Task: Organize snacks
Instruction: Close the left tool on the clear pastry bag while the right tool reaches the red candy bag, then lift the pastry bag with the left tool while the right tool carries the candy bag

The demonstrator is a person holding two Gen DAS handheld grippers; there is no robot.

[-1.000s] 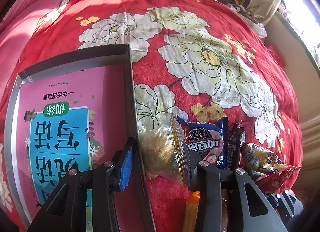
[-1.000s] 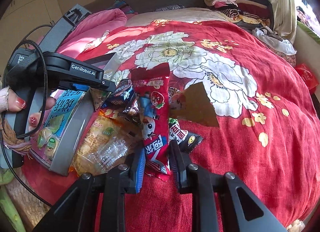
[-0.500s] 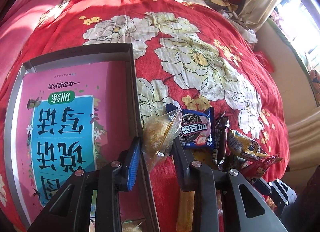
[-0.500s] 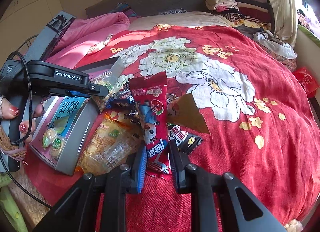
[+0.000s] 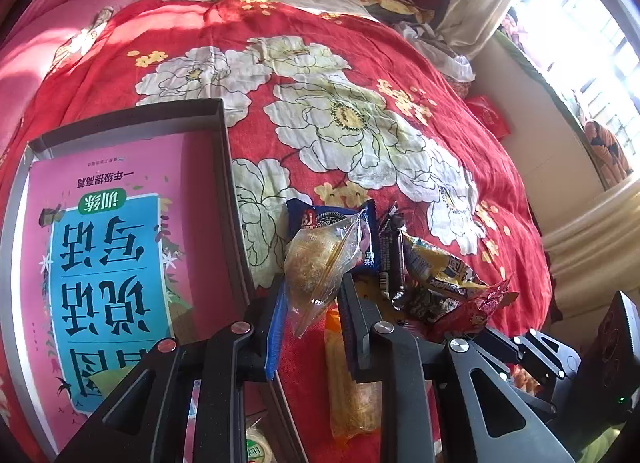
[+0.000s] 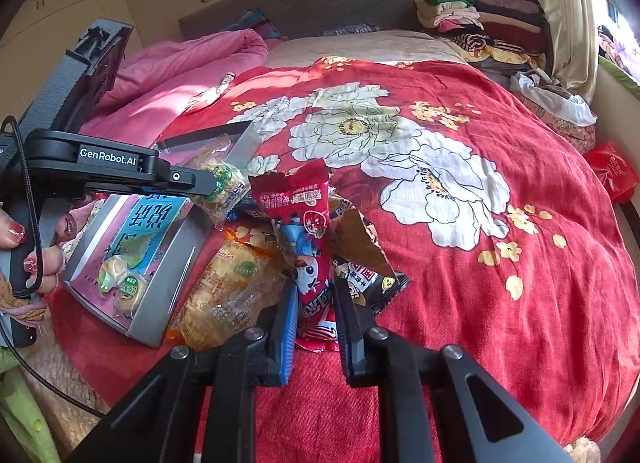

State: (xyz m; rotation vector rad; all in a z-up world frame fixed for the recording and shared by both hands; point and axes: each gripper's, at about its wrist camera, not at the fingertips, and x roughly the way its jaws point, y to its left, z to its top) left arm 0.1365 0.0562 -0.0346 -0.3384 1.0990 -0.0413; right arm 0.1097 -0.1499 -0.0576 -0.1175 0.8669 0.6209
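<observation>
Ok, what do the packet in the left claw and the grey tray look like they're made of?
The packet in the left claw looks like thin clear plastic film: the crumbly yellowish cake shows through, and it creases and glints. The grey tray has thin, straight walls with a matte finish and sharp folded corners; probably cardboard or thin metal, hard to tell which.

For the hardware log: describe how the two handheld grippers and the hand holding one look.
Both the left gripper and right gripper have black angular fingers with silver rivets and a blue pad on the left finger. From the right wrist view, the left unit's black body reads "GenRobot.AI" in white, with a black cable. The hand has glittery red nails.
</observation>
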